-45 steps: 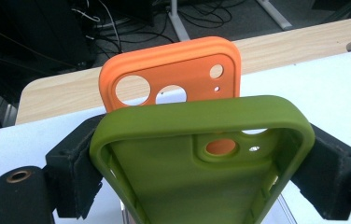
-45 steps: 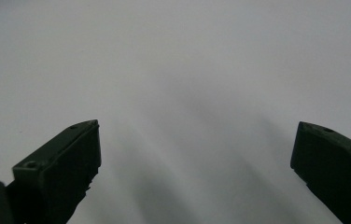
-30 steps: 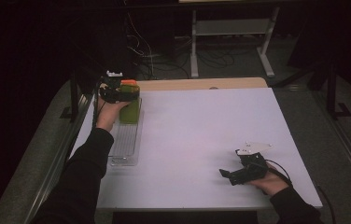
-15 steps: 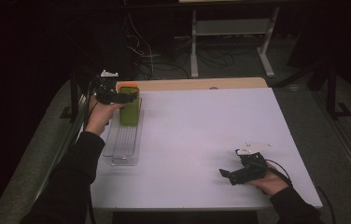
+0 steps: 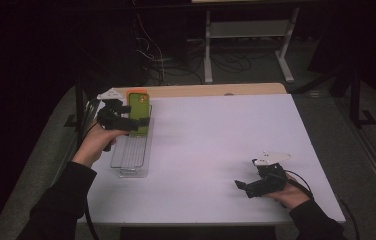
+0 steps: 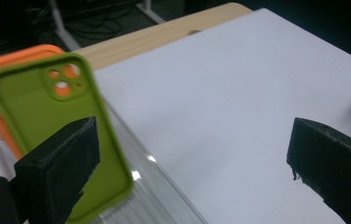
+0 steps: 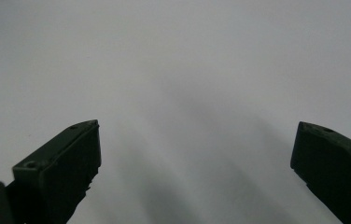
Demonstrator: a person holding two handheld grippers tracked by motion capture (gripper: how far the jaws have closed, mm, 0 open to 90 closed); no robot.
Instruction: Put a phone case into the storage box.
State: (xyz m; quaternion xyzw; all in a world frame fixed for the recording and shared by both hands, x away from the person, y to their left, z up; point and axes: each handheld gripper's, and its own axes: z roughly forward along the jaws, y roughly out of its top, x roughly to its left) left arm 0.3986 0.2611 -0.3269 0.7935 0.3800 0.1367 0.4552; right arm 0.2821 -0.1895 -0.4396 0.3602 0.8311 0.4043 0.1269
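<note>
left gripper point(image 5: 135, 121): jaws wide apart, holding nothing, just beside the green phone case point(image 5: 139, 111) | green phone case: upright in the clear rack point(image 5: 131, 156) at the table's point(image 5: 216, 145) far-left edge, orange case point(image 6: 5, 59) behind it | right gripper point(image 5: 243, 186): jaws spread, empty, over bare table near the front right

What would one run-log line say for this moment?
left gripper: open, beside green phone case | case: upright in clear rack, before orange case | right gripper: open, idle over table
</note>
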